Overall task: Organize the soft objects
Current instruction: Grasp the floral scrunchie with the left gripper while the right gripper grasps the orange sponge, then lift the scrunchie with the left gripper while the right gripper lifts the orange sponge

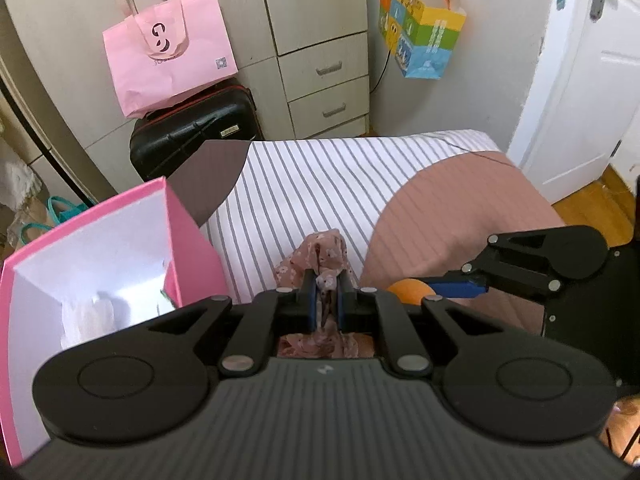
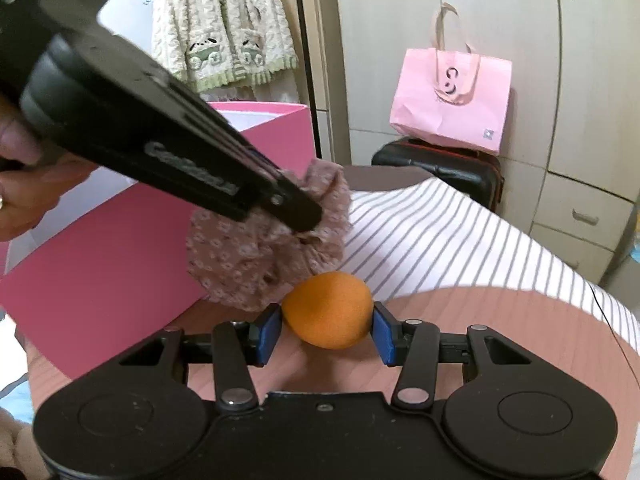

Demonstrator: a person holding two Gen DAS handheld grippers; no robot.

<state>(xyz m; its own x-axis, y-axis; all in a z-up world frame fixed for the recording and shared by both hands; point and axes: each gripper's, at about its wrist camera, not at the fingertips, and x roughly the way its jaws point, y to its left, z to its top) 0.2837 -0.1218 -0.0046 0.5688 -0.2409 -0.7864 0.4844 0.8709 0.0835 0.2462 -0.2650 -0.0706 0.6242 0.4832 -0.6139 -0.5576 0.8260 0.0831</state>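
Note:
My left gripper (image 1: pixel 327 280) is shut on a pink floral cloth scrunchie (image 1: pixel 320 252) and holds it above the striped bed. The scrunchie also shows in the right wrist view (image 2: pixel 256 256), pinched by the left gripper (image 2: pixel 298 216). My right gripper (image 2: pixel 327 322) is shut on an orange foam ball (image 2: pixel 327 310), its blue pads pressing both sides just above the pink bedding. The ball (image 1: pixel 410 290) and the right gripper's fingers (image 1: pixel 460 285) show at the right in the left wrist view. An open pink box (image 1: pixel 120 248) with white inside stands to the left.
The bed has a white striped sheet (image 1: pixel 320 184) and a pink striped cover (image 1: pixel 460 216). A black suitcase (image 1: pixel 192 132) with a pink paper bag (image 1: pixel 172 48) stands beyond the bed by a drawer cabinet (image 1: pixel 324 68). A white door (image 1: pixel 580 80) is at right.

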